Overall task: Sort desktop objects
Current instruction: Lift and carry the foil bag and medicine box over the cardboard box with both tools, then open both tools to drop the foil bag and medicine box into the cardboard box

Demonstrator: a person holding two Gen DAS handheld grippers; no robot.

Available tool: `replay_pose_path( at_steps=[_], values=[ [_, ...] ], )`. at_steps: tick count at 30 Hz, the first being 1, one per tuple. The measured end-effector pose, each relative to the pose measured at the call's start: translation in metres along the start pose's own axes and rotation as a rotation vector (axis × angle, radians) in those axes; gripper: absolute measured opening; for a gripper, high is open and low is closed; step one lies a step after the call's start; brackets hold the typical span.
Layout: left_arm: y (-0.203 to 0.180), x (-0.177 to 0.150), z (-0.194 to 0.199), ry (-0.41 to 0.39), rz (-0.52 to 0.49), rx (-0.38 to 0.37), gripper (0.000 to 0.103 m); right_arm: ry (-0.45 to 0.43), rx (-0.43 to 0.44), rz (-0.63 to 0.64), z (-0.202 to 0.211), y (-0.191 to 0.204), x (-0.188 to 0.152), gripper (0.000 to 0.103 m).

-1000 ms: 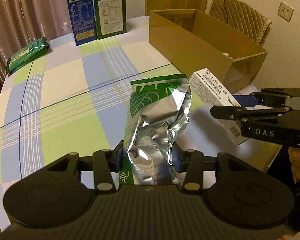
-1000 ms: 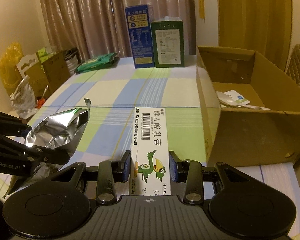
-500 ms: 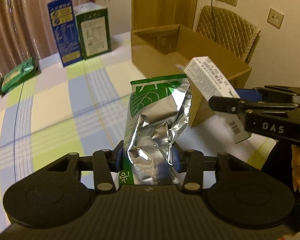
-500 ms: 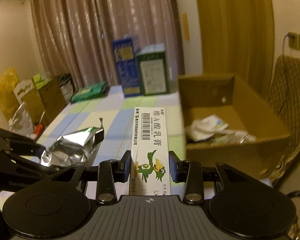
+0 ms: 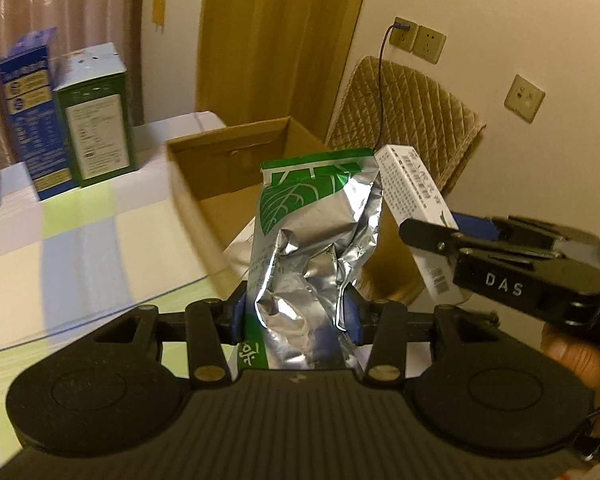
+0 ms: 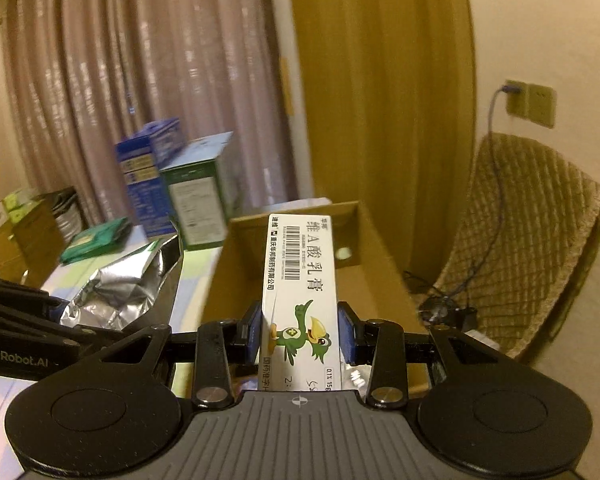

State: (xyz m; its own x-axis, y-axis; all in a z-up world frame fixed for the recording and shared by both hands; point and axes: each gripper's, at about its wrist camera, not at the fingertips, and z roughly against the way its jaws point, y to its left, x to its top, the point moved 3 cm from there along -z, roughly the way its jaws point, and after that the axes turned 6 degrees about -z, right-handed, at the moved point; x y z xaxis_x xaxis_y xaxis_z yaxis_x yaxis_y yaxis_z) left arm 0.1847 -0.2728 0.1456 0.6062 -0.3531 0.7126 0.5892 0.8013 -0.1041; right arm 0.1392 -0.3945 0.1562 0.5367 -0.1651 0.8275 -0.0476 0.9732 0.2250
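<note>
Left gripper (image 5: 294, 316) clamped on crumpled foil pouch (image 5: 312, 240); right gripper (image 6: 299, 338) clamped on white ointment carton (image 6: 300, 280). Both held aloft over open cardboard box (image 5: 220, 168) at desk (image 5: 80, 248) edge.

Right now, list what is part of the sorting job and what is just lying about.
In the job:
- foil pouch, held in left tool
- white ointment box, held in right tool
- cardboard box

Lying about:
- blue carton
- green carton
- green packet
- quilted chair

walls: cream (image 5: 480, 8) | curtain (image 6: 140, 80) | quilted chair (image 6: 532, 248) | sockets (image 5: 420, 42)
</note>
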Motion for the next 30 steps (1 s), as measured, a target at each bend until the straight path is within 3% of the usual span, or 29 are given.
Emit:
replay_pose_path(
  at_steps=[11,12,20,23,25,28,30],
  values=[
    [0.019,0.029,-0.078,-0.016,0.107,-0.044,0.046,0.026,-0.044,-0.022,-0.051,-0.047,0.014,0.035],
    [0.021,0.029,-0.080,-0.026,0.115,-0.027,0.049,0.030,-0.043,-0.023,-0.055,-0.049,0.014,0.035],
    [0.040,0.021,-0.066,-0.071,0.123,0.043,0.050,0.068,-0.023,-0.028,-0.078,-0.053,0.004,0.035],
    [0.043,0.015,-0.058,-0.077,0.110,0.079,0.058,0.083,0.003,-0.032,-0.084,-0.049,0.001,0.036],
    [0.043,0.010,-0.052,-0.087,0.106,0.099,0.071,0.086,0.035,-0.038,-0.086,-0.046,0.003,0.036],
    [0.043,0.001,-0.041,-0.099,0.105,0.119,0.080,0.056,0.043,-0.051,-0.082,-0.044,0.007,0.072],
    [0.042,-0.007,-0.033,-0.113,0.099,0.127,0.086,0.033,0.042,-0.060,-0.074,-0.044,0.010,0.074]
  ],
)
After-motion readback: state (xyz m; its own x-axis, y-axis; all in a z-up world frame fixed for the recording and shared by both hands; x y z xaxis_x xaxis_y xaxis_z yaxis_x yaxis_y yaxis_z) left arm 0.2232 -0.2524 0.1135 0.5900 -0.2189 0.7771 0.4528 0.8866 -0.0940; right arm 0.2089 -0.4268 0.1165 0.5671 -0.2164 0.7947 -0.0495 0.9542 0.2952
